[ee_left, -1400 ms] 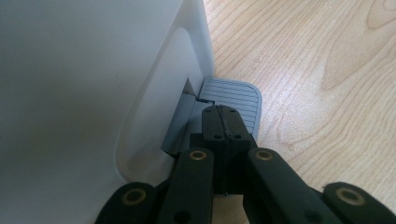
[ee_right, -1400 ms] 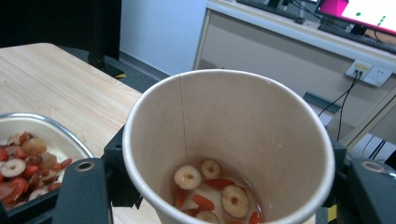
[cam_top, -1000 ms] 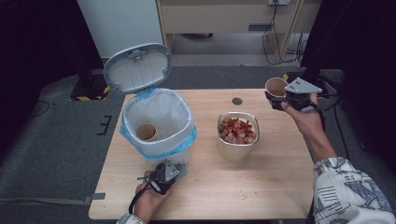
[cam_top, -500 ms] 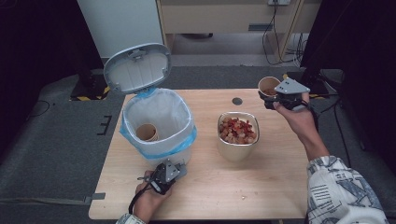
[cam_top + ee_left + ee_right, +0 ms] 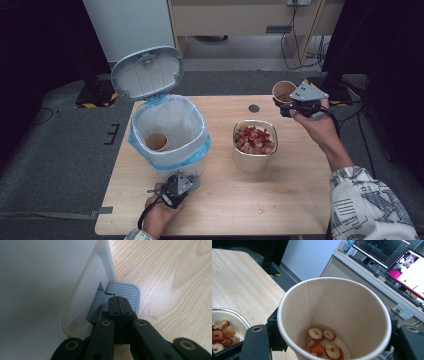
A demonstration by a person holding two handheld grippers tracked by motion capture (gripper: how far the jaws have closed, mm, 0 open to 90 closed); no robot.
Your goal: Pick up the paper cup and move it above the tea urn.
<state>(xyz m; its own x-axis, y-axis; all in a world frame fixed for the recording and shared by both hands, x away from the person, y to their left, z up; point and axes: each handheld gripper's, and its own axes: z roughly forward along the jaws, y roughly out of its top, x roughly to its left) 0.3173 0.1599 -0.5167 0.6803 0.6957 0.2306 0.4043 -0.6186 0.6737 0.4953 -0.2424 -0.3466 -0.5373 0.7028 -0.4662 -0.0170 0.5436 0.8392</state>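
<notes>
Currently on the table: one pedal bin, one steel bowl, two paper cups, two handheld grippers.
Left gripper [image 5: 176, 189]: jaws fully together with nothing between them, tips pressing on the grey ribbed pedal [image 5: 125, 293] at the foot of the bin.
Bin [image 5: 170, 131]: white, lined with a blue-edged bag, standing on the table's left half; lid [image 5: 146, 72] raised and tilted back.
Cup in bin [image 5: 157, 141]: a paper cup lying against the liner inside.
Right gripper [image 5: 295, 104]: jaws clamped on the wall of the held cup, raised over the table's far right corner.
Held cup [image 5: 334, 320]: upright paper cup with a few red-and-pale fruit slices and what looks like a little liquid at the bottom.
Bowl [image 5: 254, 142]: steel, heaped with the same fruit pieces, on the table between bin and held cup.
Table [image 5: 280, 200]: light wood, bare near the front edge.
Risk, spill: the cup's path to the bin or bowl crosses open table; a tilt on the way would drop slices or drip onto the wood.
Risk, lid: if the left tips slide off the pedal, the lid would likely fall shut on the cup.
Risk, grip: squeezing the thin paper wall harder could buckle it.
</notes>
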